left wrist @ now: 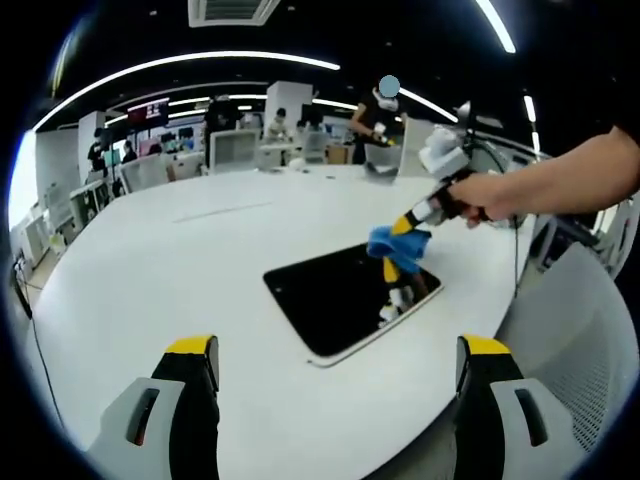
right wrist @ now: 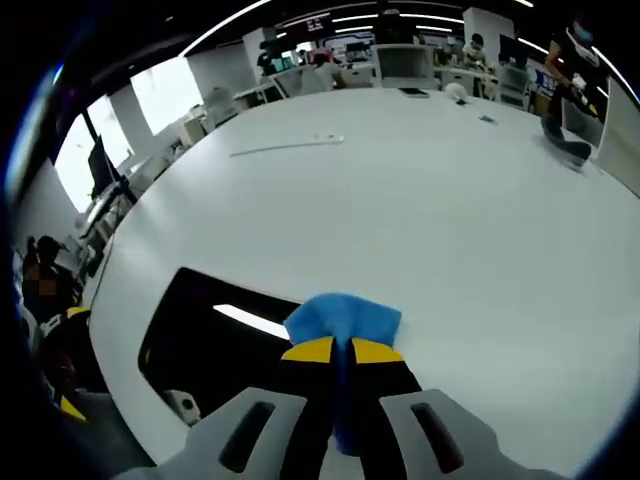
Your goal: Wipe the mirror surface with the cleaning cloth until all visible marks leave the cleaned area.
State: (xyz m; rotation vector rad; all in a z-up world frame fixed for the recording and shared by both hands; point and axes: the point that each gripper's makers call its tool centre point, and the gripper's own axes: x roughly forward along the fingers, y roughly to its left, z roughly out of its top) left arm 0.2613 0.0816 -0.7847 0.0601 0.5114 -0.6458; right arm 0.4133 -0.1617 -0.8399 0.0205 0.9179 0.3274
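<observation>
Blue cloth (right wrist: 343,318): pinched in closed right tongs (right wrist: 342,350), on mirror's (left wrist: 335,297) 2 o'clock corner.
Left tongs (left wrist: 338,360): wide open, empty, mirror at 12 o'clock.

We see a thin strip (right wrist: 287,146) lying near the white table's (left wrist: 180,270) far edge, with desks, monitors (left wrist: 233,148) and people (left wrist: 376,118) beyond it
</observation>
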